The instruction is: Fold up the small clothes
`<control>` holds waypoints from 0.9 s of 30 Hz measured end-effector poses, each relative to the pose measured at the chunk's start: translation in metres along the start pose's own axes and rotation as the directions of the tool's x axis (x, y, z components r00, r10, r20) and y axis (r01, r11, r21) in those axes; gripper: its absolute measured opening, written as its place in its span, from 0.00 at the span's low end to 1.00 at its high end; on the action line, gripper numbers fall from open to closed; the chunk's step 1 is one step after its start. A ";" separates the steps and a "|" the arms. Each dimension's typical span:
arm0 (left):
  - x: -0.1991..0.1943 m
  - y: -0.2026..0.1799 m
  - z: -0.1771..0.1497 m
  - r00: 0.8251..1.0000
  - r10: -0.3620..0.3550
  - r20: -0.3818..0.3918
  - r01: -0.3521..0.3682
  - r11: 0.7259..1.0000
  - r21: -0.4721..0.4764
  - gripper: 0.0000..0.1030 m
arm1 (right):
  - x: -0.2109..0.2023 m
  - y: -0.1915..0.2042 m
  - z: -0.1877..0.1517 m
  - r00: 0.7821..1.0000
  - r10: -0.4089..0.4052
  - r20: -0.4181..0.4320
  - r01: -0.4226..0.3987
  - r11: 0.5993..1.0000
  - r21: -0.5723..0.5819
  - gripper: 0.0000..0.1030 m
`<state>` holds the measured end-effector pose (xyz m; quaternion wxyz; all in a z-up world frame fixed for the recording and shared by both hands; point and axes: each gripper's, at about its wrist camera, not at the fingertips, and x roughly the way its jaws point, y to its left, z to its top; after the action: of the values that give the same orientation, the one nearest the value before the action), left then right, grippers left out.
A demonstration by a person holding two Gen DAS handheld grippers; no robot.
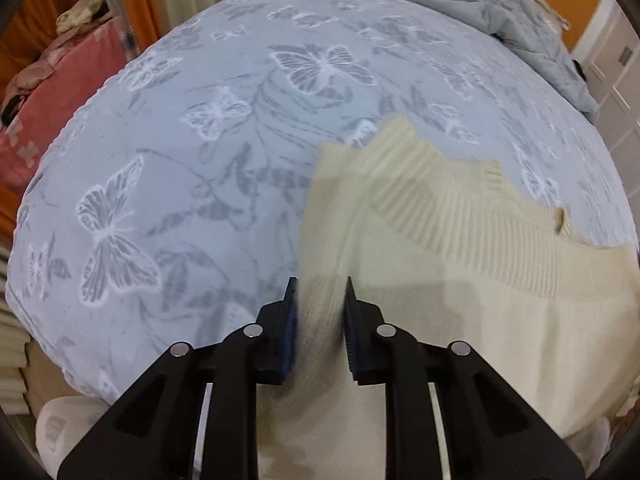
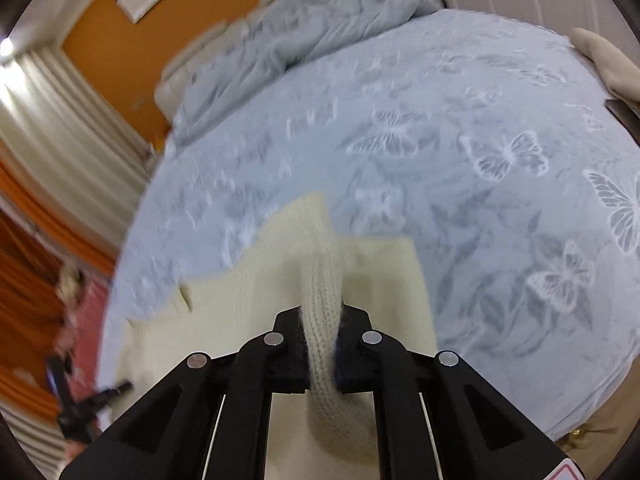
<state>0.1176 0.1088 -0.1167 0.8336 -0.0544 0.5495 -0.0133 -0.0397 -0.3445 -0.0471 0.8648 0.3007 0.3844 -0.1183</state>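
Left gripper [image 1: 321, 280]: jaws only slightly apart, a bunched fold of the cream knit sweater [image 1: 460, 280] squeezed between the blue pads, so clamped on the knit. Right gripper [image 2: 321, 312]: jaws nearly together, clamped on a rolled ridge of the same sweater [image 2: 320, 280], which rises between the fingers toward 12 o'clock.

The sweater lies on the butterfly-print bedspread [image 1: 180, 180]; in the left wrist view it spreads from centre to 3 and 5 o'clock, ribbed collar at about 2 o'clock. In the right wrist view it fills the lower centre out to 9 o'clock.

Sweater's lower part is cut off behind both grippers; its full outline is not visible. Right wrist view is motion-blurred, worst at 9–11 o'clock. Grey duvet [image 2: 304, 40] is bunched at 12 o'clock. A dark object at 8 o'clock is too blurred to identify.
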 end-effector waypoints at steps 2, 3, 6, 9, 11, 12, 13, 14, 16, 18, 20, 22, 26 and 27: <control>0.013 0.003 0.003 0.999 0.018 -0.046 -0.018 1.000 -0.007 0.19 | 0.041 -0.025 -0.008 0.978 -0.120 -0.173 0.127 0.991 0.029 0.07; 0.021 0.003 0.003 0.997 0.023 -0.068 -0.023 1.000 -0.013 0.20 | 0.061 -0.034 -0.016 0.950 -0.162 -0.268 0.175 0.984 0.026 0.07; 0.021 -0.002 0.008 0.996 0.051 -0.067 -0.050 0.999 0.007 0.22 | 0.055 -0.034 -0.018 0.957 -0.171 -0.233 0.180 0.983 0.017 0.15; -0.002 0.003 0.011 1.000 0.019 -0.020 -0.019 0.999 -0.029 0.23 | 0.018 -0.018 -0.011 0.978 -0.184 -0.096 0.186 0.982 0.015 0.20; -0.028 0.003 0.012 0.998 -0.011 0.061 0.014 0.999 -0.046 0.25 | -0.004 0.007 -0.010 0.987 -0.161 -0.004 0.160 0.986 -0.047 0.28; -0.038 -0.004 0.014 0.996 -0.026 0.090 0.030 0.999 -0.036 0.30 | -0.006 0.018 -0.011 0.992 -0.129 0.001 0.129 0.989 -0.069 0.32; -0.040 -0.011 0.017 0.994 -0.042 0.096 0.045 0.999 -0.026 0.37 | -0.004 0.033 -0.012 0.997 -0.082 -0.011 0.080 0.992 -0.100 0.32; -0.040 -0.021 0.018 0.994 -0.060 0.094 0.061 0.998 -0.013 0.38 | 0.006 0.054 -0.018 0.998 -0.026 -0.056 0.017 0.989 -0.146 0.32; -0.030 -0.044 0.017 0.995 -0.077 0.067 0.075 0.997 0.030 0.39 | 0.028 0.084 -0.031 0.991 0.035 -0.131 -0.062 0.976 -0.207 0.32; -0.014 -0.058 0.014 0.997 -0.067 0.031 0.066 0.996 0.055 0.40 | 0.056 0.114 -0.049 0.979 0.051 -0.197 -0.105 0.955 -0.276 0.32; 0.010 -0.065 0.011 0.997 -0.067 -0.029 0.068 0.996 0.056 0.39 | 0.088 0.139 -0.065 0.969 0.011 -0.246 -0.101 0.928 -0.357 0.32; 0.024 -0.063 0.009 0.998 -0.059 -0.027 0.061 0.997 0.052 0.41 | 0.113 0.152 -0.074 0.957 -0.005 -0.291 -0.112 0.917 -0.383 0.30; 0.037 -0.068 0.024 1.000 -0.027 -0.007 0.027 0.994 0.107 0.43 | 0.141 0.155 -0.072 0.955 -0.039 -0.293 -0.083 0.916 -0.393 0.28; 0.039 -0.069 0.027 1.000 -0.021 -0.009 0.022 0.994 0.107 0.45 | 0.146 0.157 -0.069 0.954 -0.040 -0.296 -0.082 0.918 -0.387 0.30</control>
<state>0.1601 0.0395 -0.1349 0.8330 -0.0154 0.5507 -0.0520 0.0866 -0.1739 -0.1236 0.8408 0.1385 0.5230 0.0179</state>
